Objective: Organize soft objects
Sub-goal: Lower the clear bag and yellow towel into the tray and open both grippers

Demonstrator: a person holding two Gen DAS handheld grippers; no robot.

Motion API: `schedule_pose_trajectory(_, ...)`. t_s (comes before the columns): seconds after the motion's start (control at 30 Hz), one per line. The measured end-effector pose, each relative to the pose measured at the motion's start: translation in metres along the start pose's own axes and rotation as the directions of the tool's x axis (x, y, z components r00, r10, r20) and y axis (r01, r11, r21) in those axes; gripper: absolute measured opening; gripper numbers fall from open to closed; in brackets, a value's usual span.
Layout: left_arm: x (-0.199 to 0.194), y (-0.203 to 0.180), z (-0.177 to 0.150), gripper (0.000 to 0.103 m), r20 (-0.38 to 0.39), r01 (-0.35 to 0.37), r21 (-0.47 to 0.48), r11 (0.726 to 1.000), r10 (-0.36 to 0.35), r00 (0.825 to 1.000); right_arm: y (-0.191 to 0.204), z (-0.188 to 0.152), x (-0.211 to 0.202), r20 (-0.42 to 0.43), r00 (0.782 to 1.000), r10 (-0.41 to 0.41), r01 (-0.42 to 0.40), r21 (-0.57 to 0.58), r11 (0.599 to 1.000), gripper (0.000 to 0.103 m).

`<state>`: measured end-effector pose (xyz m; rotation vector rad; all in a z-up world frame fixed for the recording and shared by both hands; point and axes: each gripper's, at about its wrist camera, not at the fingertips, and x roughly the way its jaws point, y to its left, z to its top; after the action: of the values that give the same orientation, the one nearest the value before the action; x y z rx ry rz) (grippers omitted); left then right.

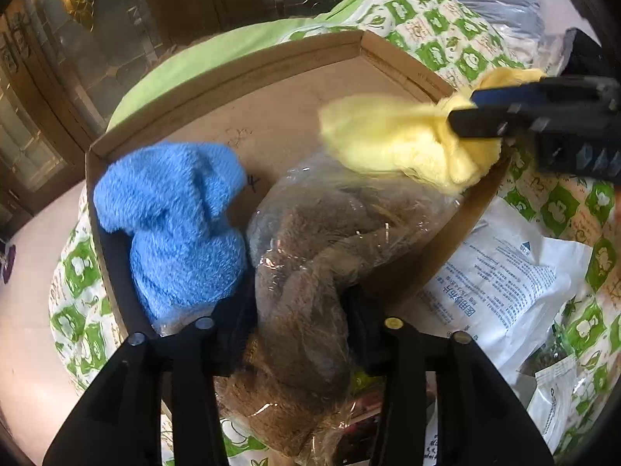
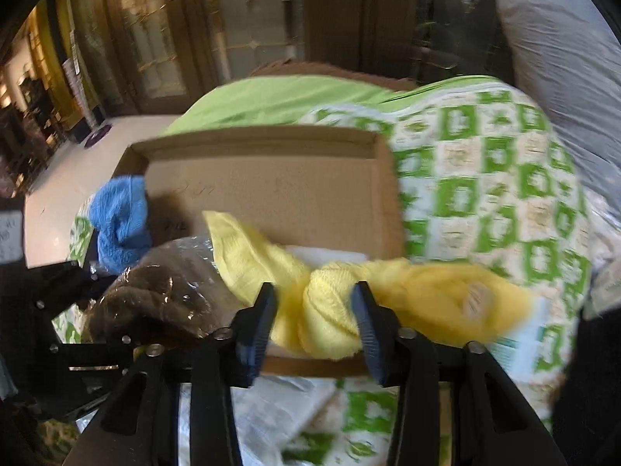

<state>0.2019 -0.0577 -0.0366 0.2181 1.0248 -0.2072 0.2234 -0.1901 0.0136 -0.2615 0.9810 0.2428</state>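
A shallow cardboard box [image 1: 271,77] [image 2: 271,139] lies on a bed. A blue fluffy towel [image 1: 174,217] [image 2: 120,217] sits in its left end. My left gripper [image 1: 299,330] is shut on a brown plush in clear plastic wrap [image 1: 318,256] [image 2: 163,291], which lies partly in the box beside the blue towel. My right gripper [image 2: 314,310] [image 1: 465,112] is shut on a yellow towel [image 2: 330,310] [image 1: 399,139] and holds it over the box's right near edge, above the brown plush.
The bed has a green and white patterned cover [image 1: 446,31] [image 2: 504,194]. White printed plastic packets [image 1: 504,283] lie right of the box. A large grey plastic bag [image 2: 562,77] sits at the far right. Wooden glass-paned doors [image 2: 194,39] stand behind.
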Motion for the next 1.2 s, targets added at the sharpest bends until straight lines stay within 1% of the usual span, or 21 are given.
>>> schedule_pose_trajectory(0.07, -0.002, 0.002, -0.001, 0.044, 0.002, 0.008, -0.017, 1.0, -0.008, 1.0, 0.011, -0.001, 0.008, 0.025, 0.996, -0.085, 0.086, -0.063, 0.994, 0.04)
schedule_pose_trajectory(0.13, -0.005, 0.004, -0.002, 0.048, 0.006, 0.016, -0.041, 0.999, -0.015, 1.0, 0.016, 0.0, 0.012, 0.039, 0.995, -0.095, 0.098, -0.085, 0.992, 0.04)
schedule_pose_trajectory(0.2, -0.008, 0.007, -0.002, 0.049, 0.013, 0.017, -0.063, 0.998, -0.016, 1.0, 0.017, 0.003, 0.013, 0.041, 0.995, -0.088, 0.091, -0.072, 0.993, 0.038)
schedule_pose_trajectory(0.3, -0.017, 0.01, -0.006, 0.049, 0.035, 0.023, -0.098, 0.995, -0.019, 0.999, 0.017, 0.014, 0.018, 0.036, 0.998, -0.045, 0.047, -0.049, 0.998, 0.027)
schedule_pose_trajectory(0.37, -0.025, 0.013, -0.011, 0.054, 0.052, 0.025, -0.115, 0.993, -0.019, 0.998, 0.022, 0.02, 0.023, 0.025, 1.0, -0.007, 0.008, -0.044, 0.999, 0.027)
schedule_pose_trajectory(0.4, -0.03, 0.014, -0.014, 0.06, 0.064, 0.022, -0.124, 0.992, -0.015, 0.998, 0.025, 0.021, 0.026, 0.023, 1.0, 0.002, -0.001, -0.046, 0.999, 0.027)
schedule_pose_trajectory(0.43, -0.034, 0.016, -0.016, 0.064, 0.076, 0.018, -0.13, 0.991, -0.008, 0.997, 0.026, 0.024, 0.031, 0.02, 1.0, 0.009, -0.008, -0.052, 0.999, 0.027)
schedule_pose_trajectory(0.57, -0.047, 0.025, -0.021, 0.064, 0.103, 0.013, -0.16, 0.987, 0.004, 0.995, 0.022, 0.03, 0.054, 0.006, 1.0, 0.022, -0.022, -0.064, 0.998, 0.027)
schedule_pose_trajectory(0.6, -0.05, 0.028, -0.022, 0.065, 0.112, 0.019, -0.176, 0.984, 0.0, 0.994, 0.019, 0.032, 0.054, 0.017, 0.999, 0.035, -0.034, -0.053, 0.998, 0.027)
schedule_pose_trajectory(0.63, -0.052, 0.031, -0.023, 0.068, 0.12, 0.031, -0.191, 0.981, -0.008, 0.993, 0.017, 0.033, 0.051, 0.031, 0.998, 0.055, -0.053, -0.039, 0.998, 0.027)
schedule_pose_trajectory(0.7, -0.056, 0.038, -0.026, 0.073, 0.138, 0.056, -0.231, 0.971, -0.025, 0.99, 0.012, 0.032, 0.043, 0.06, 0.995, 0.08, -0.08, -0.013, 0.997, 0.035)
schedule_pose_trajectory(0.73, -0.058, 0.041, -0.027, 0.073, 0.146, 0.071, -0.249, 0.966, -0.035, 0.989, 0.008, 0.032, 0.037, 0.083, 0.992, 0.091, -0.091, 0.002, 0.996, 0.04)
schedule_pose_trajectory(0.77, -0.059, 0.042, -0.028, 0.073, 0.149, 0.08, -0.258, 0.963, -0.042, 0.988, 0.006, 0.031, 0.031, 0.099, 0.99, 0.099, -0.101, 0.008, 0.995, 0.043)
schedule_pose_trajectory(0.93, -0.072, 0.046, -0.046, 0.073, 0.169, 0.128, -0.274, 0.953, -0.083, 0.982, 0.0, 0.017, 0.007, 0.14, 0.983, 0.119, -0.122, 0.015, 0.992, 0.049)
schedule_pose_trajectory(0.97, -0.073, 0.045, -0.046, 0.073, 0.17, 0.136, -0.278, 0.951, -0.09, 0.981, -0.002, 0.012, 0.004, 0.142, 0.982, 0.123, -0.127, 0.02, 0.992, 0.049)
schedule_pose_trajectory(1.03, -0.079, 0.046, -0.052, 0.073, 0.177, 0.14, -0.283, 0.949, -0.091, 0.98, -0.004, 0.002, -0.002, 0.14, 0.981, 0.137, -0.142, 0.03, 0.989, 0.049)
schedule_pose_trajectory(1.13, -0.089, 0.047, -0.058, 0.073, 0.184, 0.127, -0.281, 0.951, -0.076, 0.98, -0.002, -0.01, -0.004, 0.12, 0.981, 0.154, -0.159, 0.03, 0.987, 0.049)
schedule_pose_trajectory(1.2, -0.093, 0.047, -0.06, 0.073, 0.189, 0.131, -0.285, 0.95, -0.078, 0.979, 0.0, -0.016, -0.006, 0.102, 0.981, 0.167, -0.17, 0.024, 0.985, 0.049)
